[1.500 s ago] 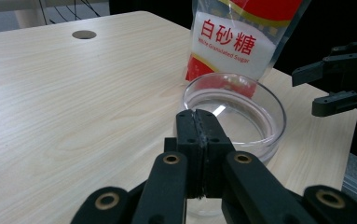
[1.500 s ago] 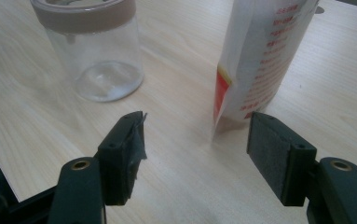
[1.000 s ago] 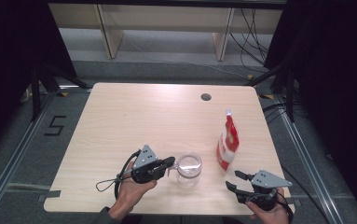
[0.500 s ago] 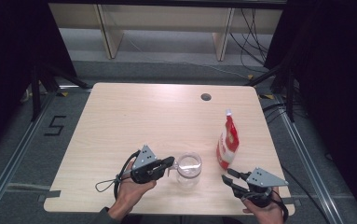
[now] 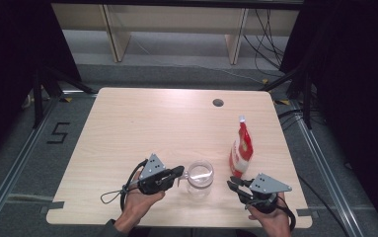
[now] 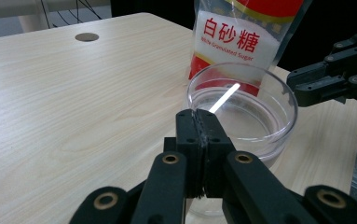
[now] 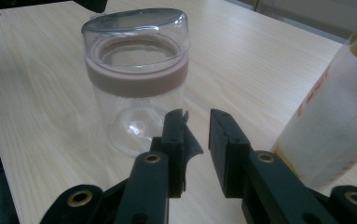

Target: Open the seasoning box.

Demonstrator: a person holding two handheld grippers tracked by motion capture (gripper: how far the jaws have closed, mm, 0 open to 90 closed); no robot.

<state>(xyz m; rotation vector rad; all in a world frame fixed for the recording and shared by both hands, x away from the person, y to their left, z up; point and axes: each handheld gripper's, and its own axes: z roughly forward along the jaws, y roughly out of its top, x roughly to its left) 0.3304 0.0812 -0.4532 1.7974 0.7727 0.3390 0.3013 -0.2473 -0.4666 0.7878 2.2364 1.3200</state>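
A: What differs from a second ago?

B: Nearest us, the right claw point(image 5: 234, 184) has slid a little leftward along the front edge of the tabletop point(image 5: 142, 123), toward the jar. Its jaws have just been closing; a narrow gap remains between them and nothing sits in it.

A: And the left claw point(image 5: 180, 171)?

B: It has kept its place. Its jaws are pressed together at the near rim of the glass jar point(image 5: 199, 178); in the left gripper view the pads meet right at the clear lid's edge, though I cannot tell whether they pinch anything.

A: Where does the jar stand?

B: Upright near the front edge of the tabletop, between the two claws, and it has not shifted.

A: What else is around?

B: A sugar pouch point(image 5: 241, 148) stands upright just behind and to the right of the jar, close to the right claw. Farther back, a round cable hole point(image 5: 218, 102) is set in the tabletop.

A: Materials?

B: The jar is clear and cylindrical with a dome-like transparent lid and a pinkish-brown band below it. The pouch is glossy red and white plastic with a white spout. The tabletop is pale wood grain; the claws are matte black.
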